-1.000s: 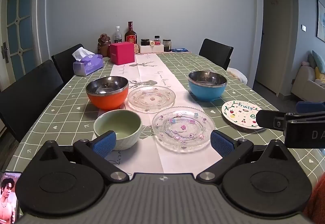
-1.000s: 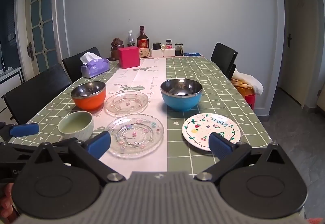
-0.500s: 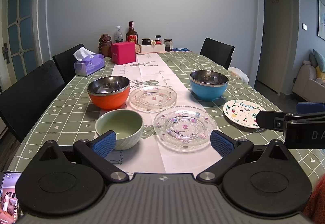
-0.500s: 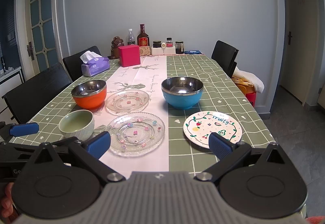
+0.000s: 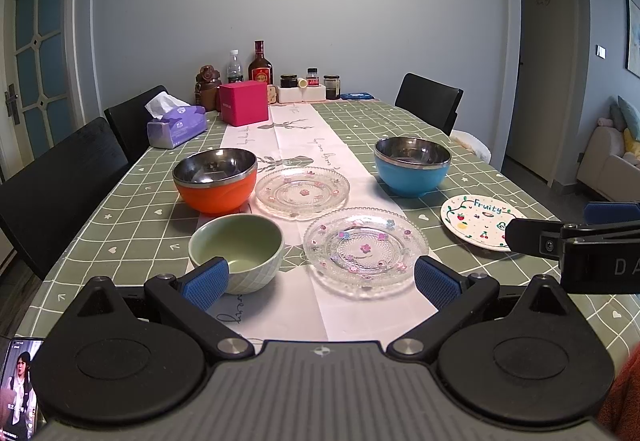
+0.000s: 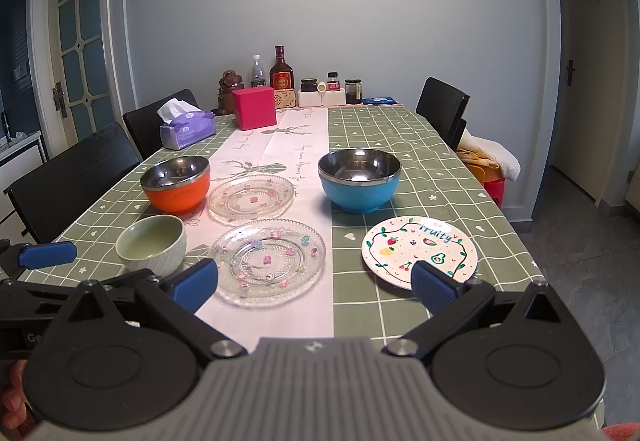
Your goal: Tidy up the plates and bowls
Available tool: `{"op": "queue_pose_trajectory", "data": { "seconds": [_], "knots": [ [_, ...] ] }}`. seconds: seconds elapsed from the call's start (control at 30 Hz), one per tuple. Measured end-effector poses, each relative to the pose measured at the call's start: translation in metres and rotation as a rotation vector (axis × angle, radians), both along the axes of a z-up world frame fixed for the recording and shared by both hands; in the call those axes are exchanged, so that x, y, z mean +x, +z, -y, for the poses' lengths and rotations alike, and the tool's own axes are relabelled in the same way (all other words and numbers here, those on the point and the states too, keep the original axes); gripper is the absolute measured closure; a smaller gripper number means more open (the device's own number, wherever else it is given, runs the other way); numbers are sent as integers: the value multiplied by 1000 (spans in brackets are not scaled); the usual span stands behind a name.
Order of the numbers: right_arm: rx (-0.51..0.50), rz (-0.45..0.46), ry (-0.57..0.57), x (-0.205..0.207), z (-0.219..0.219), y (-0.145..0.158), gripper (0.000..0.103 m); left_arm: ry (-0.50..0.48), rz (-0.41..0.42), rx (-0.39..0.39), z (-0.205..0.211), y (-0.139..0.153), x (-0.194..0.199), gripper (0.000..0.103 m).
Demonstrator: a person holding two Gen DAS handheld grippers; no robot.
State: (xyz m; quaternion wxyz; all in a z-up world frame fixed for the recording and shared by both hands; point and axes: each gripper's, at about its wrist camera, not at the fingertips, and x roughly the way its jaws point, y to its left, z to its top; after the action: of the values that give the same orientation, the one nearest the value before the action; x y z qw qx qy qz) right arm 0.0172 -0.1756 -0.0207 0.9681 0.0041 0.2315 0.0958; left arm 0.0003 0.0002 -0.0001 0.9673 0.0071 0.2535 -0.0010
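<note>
On the green checked table sit an orange steel-lined bowl (image 5: 216,179) (image 6: 176,181), a blue one (image 5: 412,166) (image 6: 359,179), a pale green ceramic bowl (image 5: 236,256) (image 6: 151,249), two clear glass plates (image 5: 302,192) (image 5: 365,251) (image 6: 251,198) (image 6: 269,260), and a white "Fruity" plate (image 5: 478,215) (image 6: 419,249). My left gripper (image 5: 320,281) hovers open above the near edge, straddling the green bowl and near glass plate. My right gripper (image 6: 314,283) is open too, between the near glass plate and the Fruity plate. Neither holds anything.
A tissue box (image 5: 176,125), pink box (image 5: 244,108), bottles (image 5: 260,65) and jars stand at the far end. Black chairs (image 5: 60,185) (image 6: 442,113) line both sides. A phone (image 5: 18,385) lies at the near left corner. A red stool with cloth (image 6: 490,169) is right of the table.
Both grippers have drifted slightly backward and upward, so the dishes sit a little higher in each view. No dish has moved and both grippers stay open.
</note>
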Motion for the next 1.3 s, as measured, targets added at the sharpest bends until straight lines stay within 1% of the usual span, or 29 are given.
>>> {"op": "queue_pose_trajectory", "data": {
  "seconds": [1.2, 1.3],
  "knots": [
    [2, -7, 1, 0, -1, -1, 3, -4, -4, 15, -4, -6, 0, 0],
    [0, -10, 2, 1, -4, -4, 3, -4, -7, 15, -5, -6, -1, 0]
  ]
}}
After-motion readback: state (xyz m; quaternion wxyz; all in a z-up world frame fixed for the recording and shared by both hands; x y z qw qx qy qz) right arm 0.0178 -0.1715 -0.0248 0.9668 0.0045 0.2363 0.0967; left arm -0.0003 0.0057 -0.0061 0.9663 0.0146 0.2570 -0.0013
